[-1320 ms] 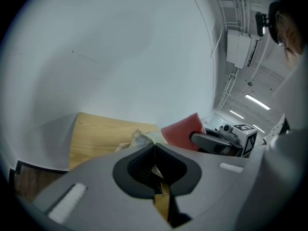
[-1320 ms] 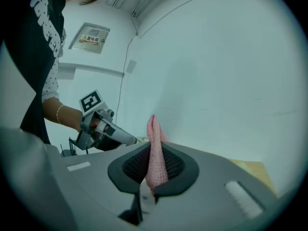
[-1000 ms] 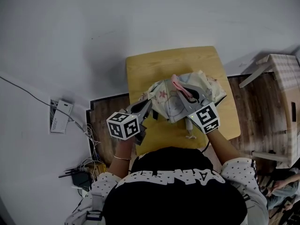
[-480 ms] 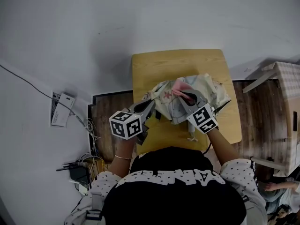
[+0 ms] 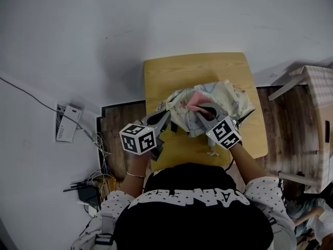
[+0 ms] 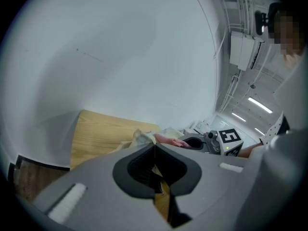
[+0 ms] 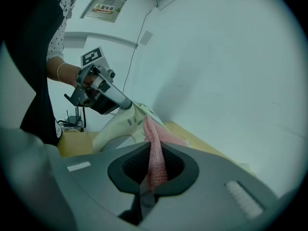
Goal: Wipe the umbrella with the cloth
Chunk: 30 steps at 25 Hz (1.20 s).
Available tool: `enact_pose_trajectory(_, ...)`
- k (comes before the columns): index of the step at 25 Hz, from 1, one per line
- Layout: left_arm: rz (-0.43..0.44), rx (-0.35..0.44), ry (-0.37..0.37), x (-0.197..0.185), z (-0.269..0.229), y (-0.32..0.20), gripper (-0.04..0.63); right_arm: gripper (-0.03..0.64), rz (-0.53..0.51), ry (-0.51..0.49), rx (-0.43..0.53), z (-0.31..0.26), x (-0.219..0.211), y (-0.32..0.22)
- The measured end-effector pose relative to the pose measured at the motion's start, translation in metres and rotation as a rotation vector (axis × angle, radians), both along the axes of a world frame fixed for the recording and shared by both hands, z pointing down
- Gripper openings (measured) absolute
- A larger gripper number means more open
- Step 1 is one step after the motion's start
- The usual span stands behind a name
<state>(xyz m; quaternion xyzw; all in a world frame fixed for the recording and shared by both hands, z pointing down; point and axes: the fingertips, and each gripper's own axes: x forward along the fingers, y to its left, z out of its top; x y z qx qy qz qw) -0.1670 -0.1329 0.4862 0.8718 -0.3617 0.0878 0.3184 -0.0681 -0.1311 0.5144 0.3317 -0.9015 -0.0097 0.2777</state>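
A cream patterned umbrella (image 5: 229, 97), folded and crumpled, lies on the small wooden table (image 5: 197, 69). My left gripper (image 5: 165, 116) is shut on the umbrella's near-left edge, with a strip of cream fabric (image 6: 142, 137) showing at its closed tips (image 6: 154, 146). My right gripper (image 5: 200, 108) is shut on a pink cloth (image 5: 195, 99). The cloth (image 7: 155, 153) runs up between its jaws (image 7: 153, 146) and drapes onto the umbrella (image 7: 120, 126). The left gripper (image 7: 126, 105) shows in the right gripper view holding the fabric taut.
A white wall rises behind the table. A wooden crate (image 5: 317, 103) stands to the right on dark floorboards. A white adapter (image 5: 67, 126) and tangled cables (image 5: 93, 186) lie on the floor at left. The table's far half is bare wood.
My right gripper has sunk with the pink cloth down onto the umbrella and rolled a little. The left gripper has kept still, holding the fabric.
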Motion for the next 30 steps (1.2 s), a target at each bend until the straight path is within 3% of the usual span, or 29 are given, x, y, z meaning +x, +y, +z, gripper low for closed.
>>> enact_pose_trajectory(12,0.014,-0.006,0.001,0.002,0.002,-0.001,0.005,0.034,-0.116,0.021,-0.094,0.02,-0.016,0.039)
enact_pose_trajectory(30,0.04,-0.003,0.001,0.006,0.002,0.001,0.005,0.034,-0.144,0.02,-0.177,0.034,-0.017,0.076)
